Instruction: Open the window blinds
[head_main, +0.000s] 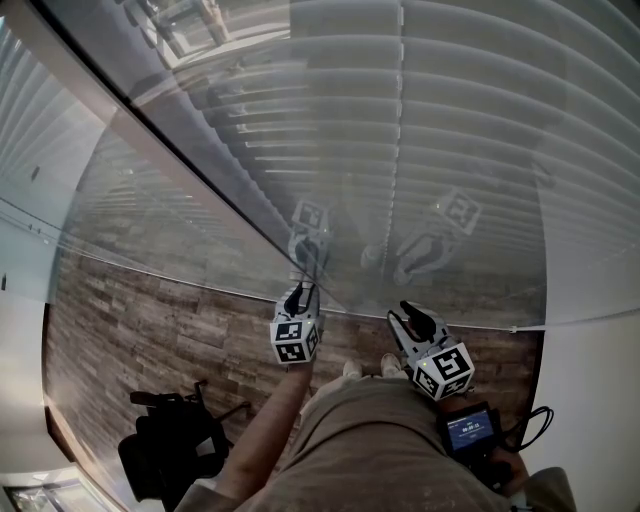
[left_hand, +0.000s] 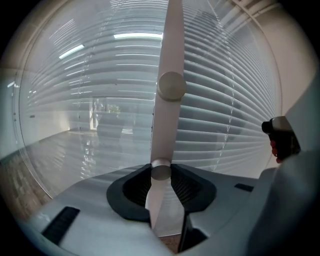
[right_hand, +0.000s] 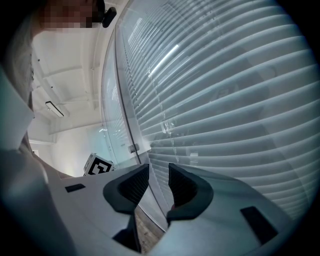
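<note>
Head view: standing at the glass (head_main: 200, 230), facing blinds (head_main: 450, 120) shut behind it. Reaching up to the pane with the left claw (head_main: 300, 292), beside a dark mullion (head_main: 200, 160); holding the right claw (head_main: 408, 318) just beside it, near the glass. Judged step: taking hold of the control before working it.

Left gripper view: clamped on the white wand (left_hand: 167, 120), pressing it from both sides at its lower knob (left_hand: 161, 171). Gripped upright, with an upper knob (left_hand: 171, 86) higher on it and the blinds close behind. Next, probably: keep the grip firm, then twist or slide the wand while watching the slats for tilt. Cannot tell which motion frees them.

Right gripper view: parted a little, holding nothing, looking at slats ahead and to the right across a strip of glass edge. Apparently idle for this step.
</note>
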